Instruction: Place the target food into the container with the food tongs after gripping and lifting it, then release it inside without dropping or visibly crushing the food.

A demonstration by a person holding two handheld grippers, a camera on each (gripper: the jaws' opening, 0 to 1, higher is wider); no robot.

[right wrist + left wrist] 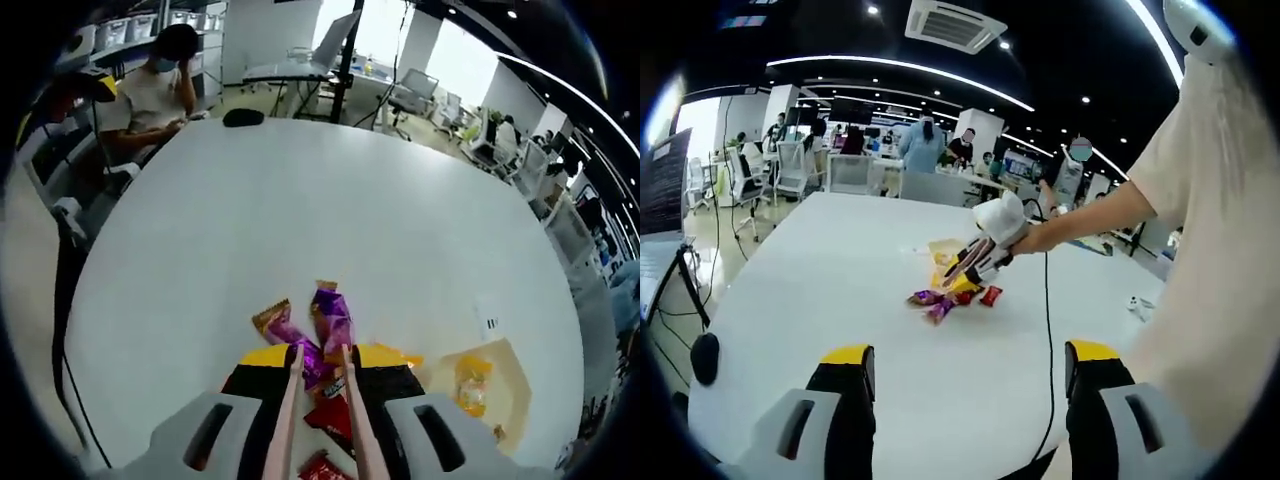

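Observation:
A small pile of wrapped snacks [952,293] lies in the middle of the white table [840,300]. My right gripper [992,240], held in a person's hand, points food tongs [970,265] down at the pile. In the right gripper view, my right gripper [325,358] is shut on the tongs [290,400]. Their two thin arms straddle a purple packet [318,365] and a red packet [335,415]. Another purple packet [332,312] lies just ahead. A pale shallow container [505,365] with a yellow snack [472,385] inside sits to the right. My left gripper [970,362] hangs open over the table's near edge.
A black cable [1048,330] runs across the table toward the near edge. A person [150,95] sits at the far side, near a black object [243,117]. A dark round object [705,358] lies at the left edge. Desks, chairs and people fill the room behind.

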